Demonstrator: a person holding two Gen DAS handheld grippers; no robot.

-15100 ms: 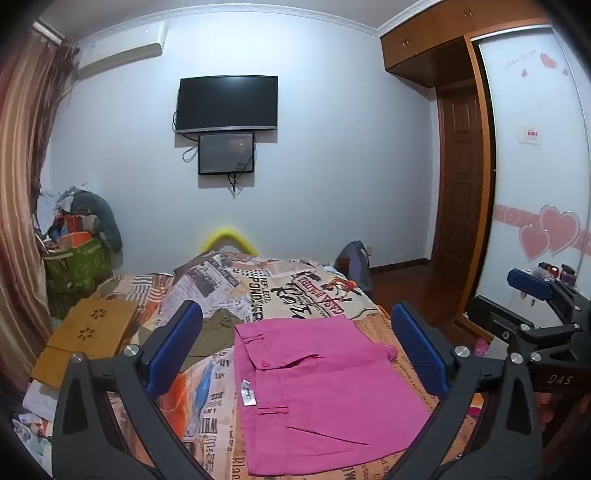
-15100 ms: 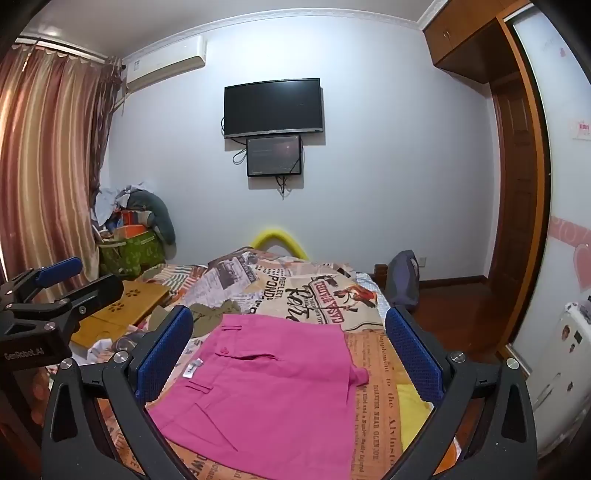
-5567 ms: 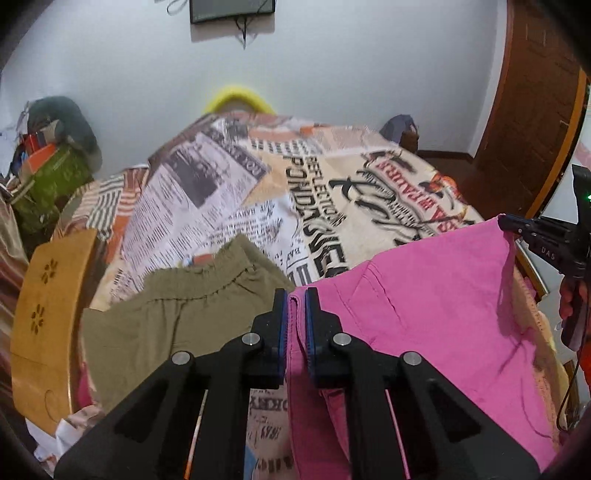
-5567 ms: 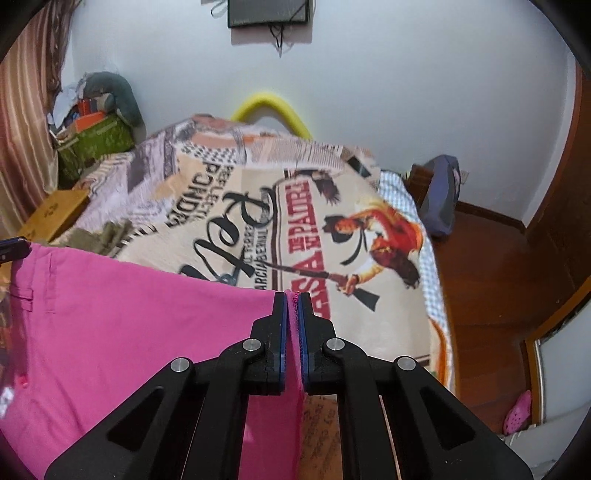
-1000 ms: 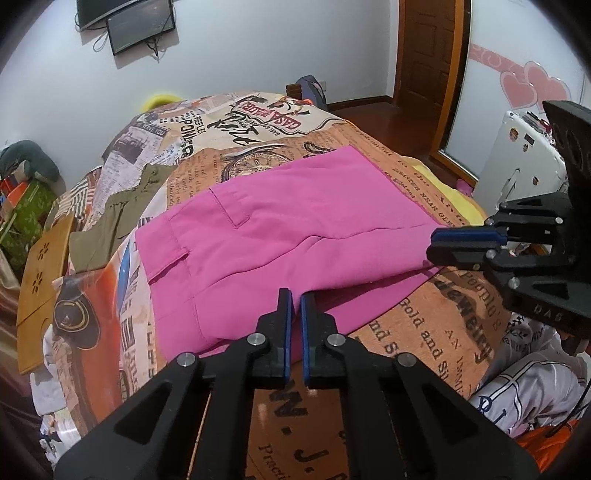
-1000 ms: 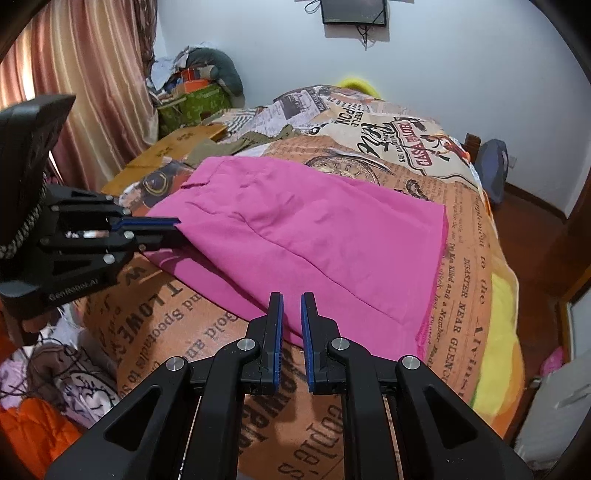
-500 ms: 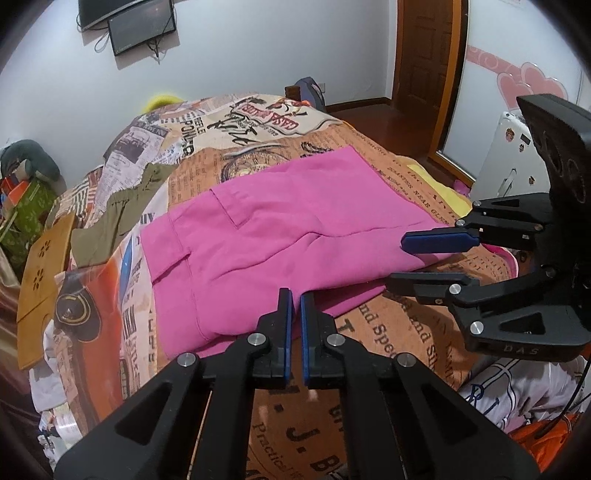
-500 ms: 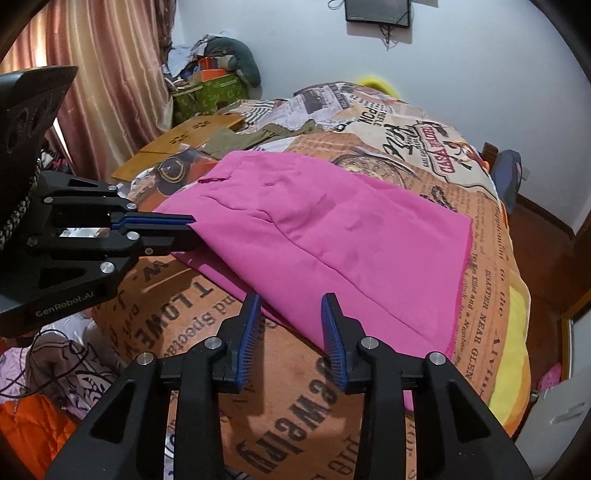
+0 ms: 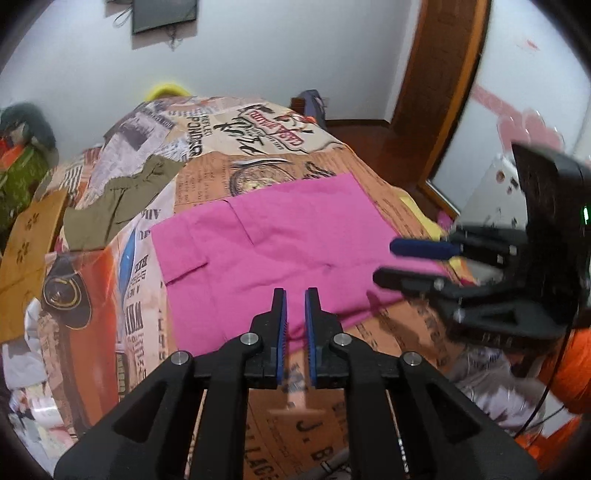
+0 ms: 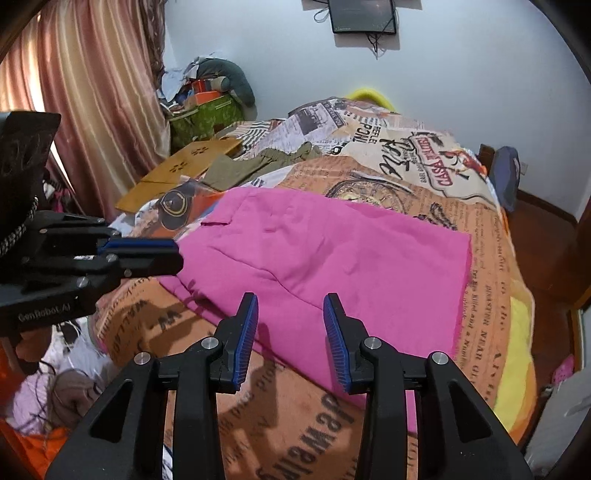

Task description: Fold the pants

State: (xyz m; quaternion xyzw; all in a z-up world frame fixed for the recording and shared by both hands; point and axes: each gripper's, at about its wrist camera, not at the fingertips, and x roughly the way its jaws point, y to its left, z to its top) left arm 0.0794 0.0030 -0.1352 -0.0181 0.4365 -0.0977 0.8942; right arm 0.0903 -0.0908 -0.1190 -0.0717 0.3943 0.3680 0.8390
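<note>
Lying flat across the newspaper-print bedspread (image 10: 436, 206): pink pants (image 10: 332, 251), folded into a broad rectangle, near edge close to both grippers. Left gripper (image 9: 295, 306): jaws parted by a narrow gap, nothing between them, tips over the near edge of the pants. Right gripper (image 10: 290, 314): jaws spread wider, nothing held, tips above the near hem. Olive garment (image 9: 122, 199): beyond the pants, apart from them, on the bedspread. Wooden board (image 10: 184, 166): at the bed's far left side, beside the olive garment. Wall screen (image 10: 364, 16): mounted on the far wall.
</note>
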